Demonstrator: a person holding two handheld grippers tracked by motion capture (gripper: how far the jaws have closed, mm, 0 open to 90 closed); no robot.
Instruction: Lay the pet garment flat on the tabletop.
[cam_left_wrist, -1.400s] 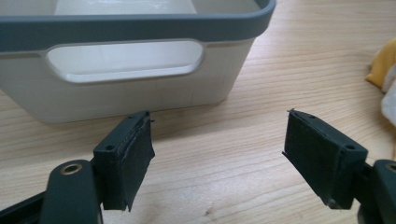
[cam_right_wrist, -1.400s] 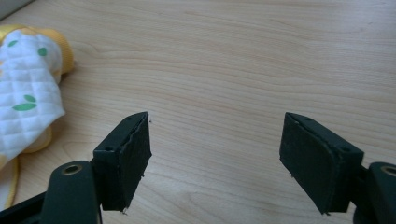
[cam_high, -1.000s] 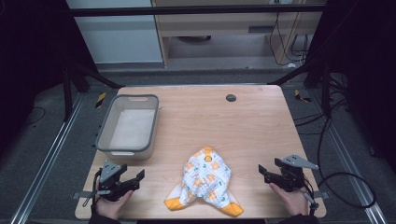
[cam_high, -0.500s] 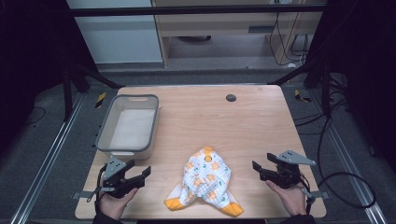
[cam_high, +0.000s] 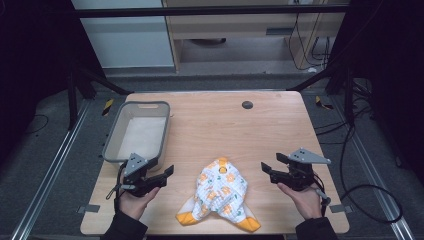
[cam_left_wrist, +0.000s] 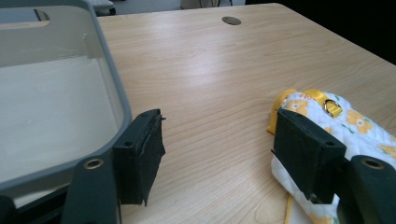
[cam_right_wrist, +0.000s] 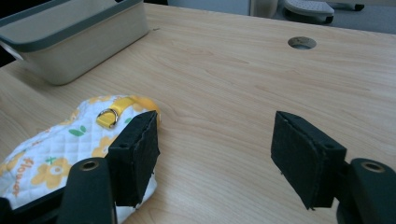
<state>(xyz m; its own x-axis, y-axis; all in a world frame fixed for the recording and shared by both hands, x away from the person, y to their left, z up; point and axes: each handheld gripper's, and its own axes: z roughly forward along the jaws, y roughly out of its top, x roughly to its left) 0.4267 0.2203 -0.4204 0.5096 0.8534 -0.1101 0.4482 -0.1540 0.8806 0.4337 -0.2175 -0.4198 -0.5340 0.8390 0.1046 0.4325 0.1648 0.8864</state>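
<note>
A white quilted cloth (cam_high: 220, 192) printed with orange flowers, with a yellow loop and a metal ring, lies crumpled near the table's front edge. My left gripper (cam_high: 165, 175) hovers just left of it, jaws wide apart over bare wood; they have just been closing a little, with nothing between them. In the left gripper view the left gripper (cam_left_wrist: 217, 126) has the cloth (cam_left_wrist: 359, 126) behind its right-hand jaw. My right gripper (cam_high: 267, 171) hovers right of the cloth, open, its jaws also slightly narrowed and holding nothing. In the right gripper view the right gripper (cam_right_wrist: 214, 130) has the cloth (cam_right_wrist: 60, 144) beside its left-hand jaw.
A grey plastic tub (cam_high: 112, 145) stands at the table's left side, close behind my left gripper; its rim (cam_left_wrist: 114, 88) is near the left jaw. A round cable hole (cam_high: 247, 104) sits at the table's far middle. Dark frame posts flank the table.
Both grippers have risen and moved inward toward the cloth from either side. The cloth and tub have not moved.
</note>
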